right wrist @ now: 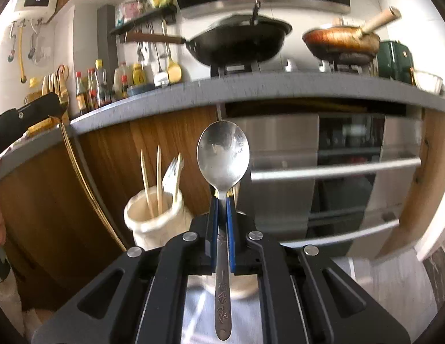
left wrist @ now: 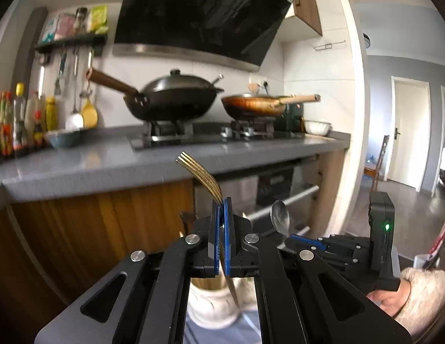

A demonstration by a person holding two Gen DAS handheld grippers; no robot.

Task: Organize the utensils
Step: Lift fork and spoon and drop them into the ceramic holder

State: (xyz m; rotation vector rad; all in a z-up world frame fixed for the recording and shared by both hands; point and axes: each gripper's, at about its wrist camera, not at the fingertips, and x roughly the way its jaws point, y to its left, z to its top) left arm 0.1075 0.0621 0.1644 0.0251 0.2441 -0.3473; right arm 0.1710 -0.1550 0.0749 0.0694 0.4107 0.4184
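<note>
My left gripper [left wrist: 222,203] is shut on a gold fork [left wrist: 201,173], tines up and tilted left, handle hanging down over a white holder [left wrist: 211,305] below. My right gripper [right wrist: 221,200] is shut on a silver spoon [right wrist: 223,154], bowl up, handle pointing down between the fingers. The right gripper and spoon [left wrist: 279,218] also show at the right of the left wrist view. In the right wrist view a white utensil holder [right wrist: 153,223] stands left of the gripper with chopsticks [right wrist: 158,180] and a fork inside. The gold fork [right wrist: 79,172] shows at the left edge.
A grey countertop [left wrist: 107,160] runs behind with a black wok [left wrist: 176,97], a copper pan [left wrist: 257,104], sauce bottles [left wrist: 16,123] and a bowl [left wrist: 63,137]. Wooden cabinet fronts [right wrist: 136,149] and an oven with steel handles [right wrist: 334,169] lie below. A blue cloth [right wrist: 193,315] lies under the grippers.
</note>
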